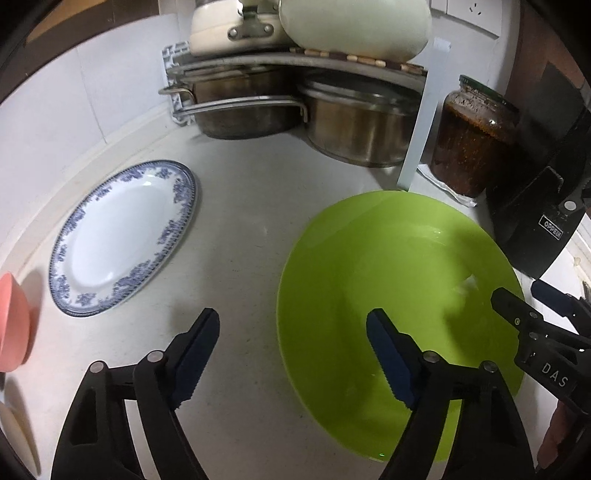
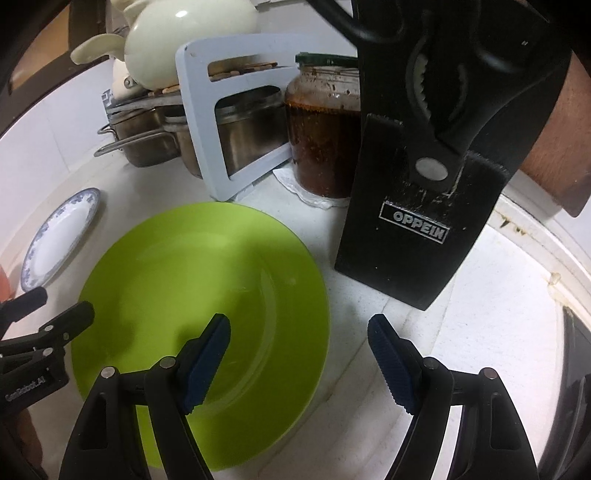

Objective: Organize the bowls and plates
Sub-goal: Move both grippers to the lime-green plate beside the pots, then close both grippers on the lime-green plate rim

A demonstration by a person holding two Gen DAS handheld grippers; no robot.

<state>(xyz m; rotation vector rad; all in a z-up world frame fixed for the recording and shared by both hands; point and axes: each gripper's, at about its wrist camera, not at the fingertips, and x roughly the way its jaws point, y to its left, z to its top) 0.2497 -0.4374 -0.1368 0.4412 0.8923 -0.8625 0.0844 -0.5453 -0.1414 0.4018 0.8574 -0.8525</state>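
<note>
A large lime-green plate (image 1: 388,258) (image 2: 184,266) lies flat on the white counter. My left gripper (image 1: 293,319) is open and straddles its left rim, one finger over the plate and one over the counter. My right gripper (image 2: 299,325) is open and straddles the plate's right rim in the same way. Neither pad visibly presses on the plate. Each gripper also shows at the edge of the other's view. A white plate with a blue floral border (image 1: 122,236) (image 2: 59,236) lies further left. A pink bowl (image 1: 11,321) sits at the far left edge.
Behind the plates a white corner rack (image 2: 207,122) holds steel pots (image 1: 351,129) below and a cream teapot (image 2: 184,33) above. A jar of dark red sauce (image 1: 472,136) and a black knife block (image 2: 413,221) stand close to the green plate's far right side.
</note>
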